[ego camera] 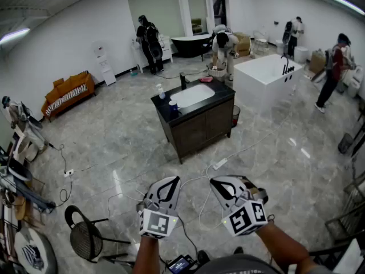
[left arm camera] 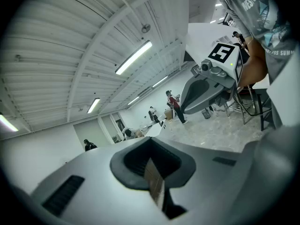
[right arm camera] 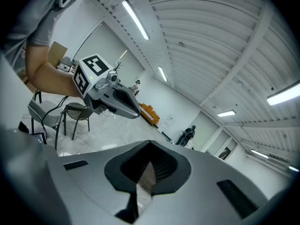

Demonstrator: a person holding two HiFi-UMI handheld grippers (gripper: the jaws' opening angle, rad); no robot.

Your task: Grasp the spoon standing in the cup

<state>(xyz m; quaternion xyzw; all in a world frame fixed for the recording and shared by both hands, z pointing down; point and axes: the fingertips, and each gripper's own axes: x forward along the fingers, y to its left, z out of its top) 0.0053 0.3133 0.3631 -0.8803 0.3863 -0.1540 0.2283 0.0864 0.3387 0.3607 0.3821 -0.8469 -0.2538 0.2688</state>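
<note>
A dark cup (ego camera: 173,105) stands on the front left corner of the dark wood vanity (ego camera: 199,124), far ahead across the floor. It is too small to tell whether a spoon stands in it. My left gripper (ego camera: 170,181) and right gripper (ego camera: 219,182) are held side by side low in the head view, well short of the vanity, both shut and holding nothing. In the left gripper view the jaws (left arm camera: 152,168) point up at the ceiling, pressed together, with the right gripper (left arm camera: 187,108) beyond. The right gripper view shows its jaws (right arm camera: 146,170) closed too, with the left gripper (right arm camera: 135,112) off to the side.
The vanity carries a white basin (ego camera: 192,95), a black faucet (ego camera: 183,80) and a soap bottle (ego camera: 161,90). Cables (ego camera: 212,170) trail over the grey tiled floor. A black chair (ego camera: 85,238) stands at my left. A white bathtub (ego camera: 268,76) and several people are at the back.
</note>
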